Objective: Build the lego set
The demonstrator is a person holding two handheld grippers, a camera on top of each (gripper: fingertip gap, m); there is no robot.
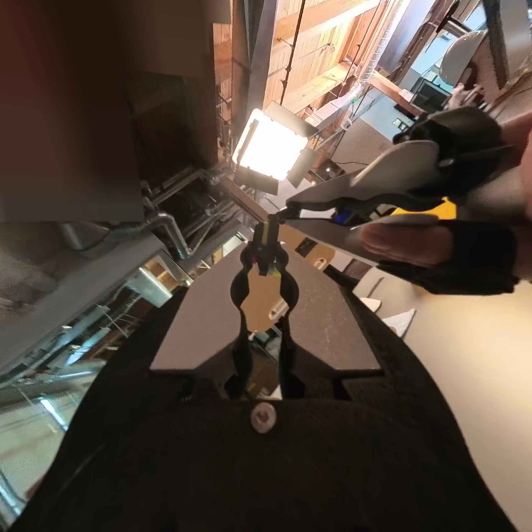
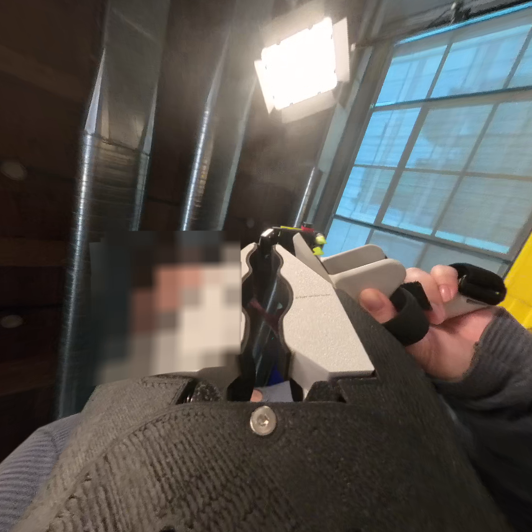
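**Both grippers meet on a small lego assembly held up in the air**

Left wrist view: your left gripper points upward toward the ceiling, and its jaws are clamped together on a small lego assembly, black with a yellow strip and specks of lime green and red at the base. Your right gripper comes in from the right side, its grey fingers nearly together, and their black tips pinch a small black lego piece that touches the top of the assembly. Your right hand, with a black strap over it, wraps the right gripper's handle. A bright panel light hangs just behind the meeting point, under wooden ceiling beams. A pale tabletop shows at the lower right edge.

Right wrist view: your right gripper has its jaws pressed nearly together on the bent black lego piece at their tips. The lego assembly, showing lime-green spikes and a red bit, sits just right of the piece, held at the tip of your left gripper. Your left hand, in a grey sleeve and black finger straps, grips that handle. The panel light glows above, with a gridded window to the right.
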